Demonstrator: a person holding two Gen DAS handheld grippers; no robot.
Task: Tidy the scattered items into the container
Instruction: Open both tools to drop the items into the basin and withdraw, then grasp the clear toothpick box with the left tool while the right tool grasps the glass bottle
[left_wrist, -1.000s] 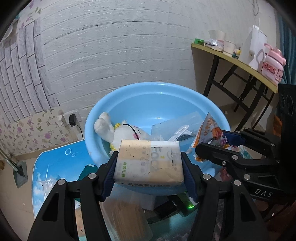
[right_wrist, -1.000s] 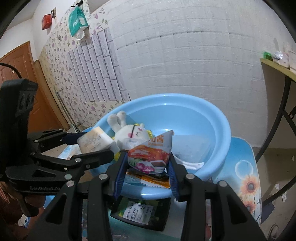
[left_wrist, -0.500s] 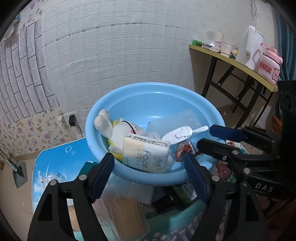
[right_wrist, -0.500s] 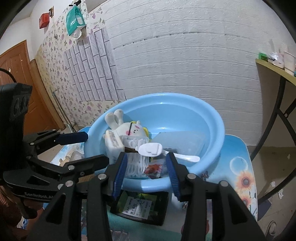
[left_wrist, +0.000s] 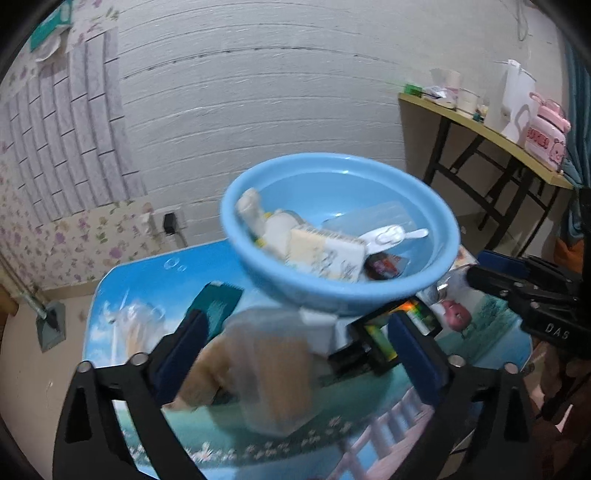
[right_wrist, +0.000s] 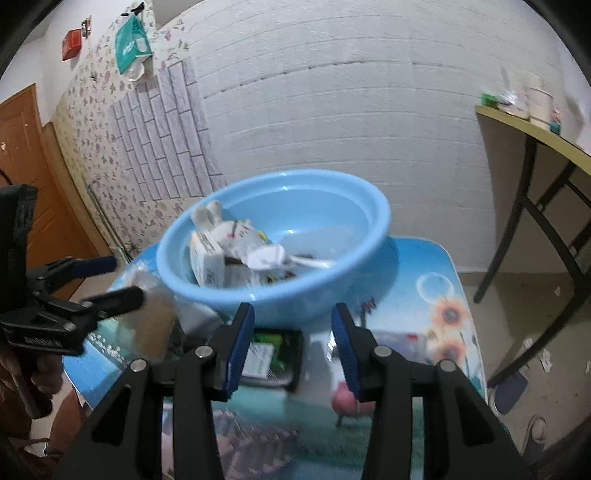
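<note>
Inside basin (left_wrist: 424, 206), tissue pack (left_wrist: 325, 254) leans upright (tilted).

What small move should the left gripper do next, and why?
Probably lower the left gripper onto the clear tub of sticks lying just before it on the table. Its jaws are opening with nothing pressed between them, the tissue pack already lies in the blue basin, and the tub is the nearest item outside it.
</note>
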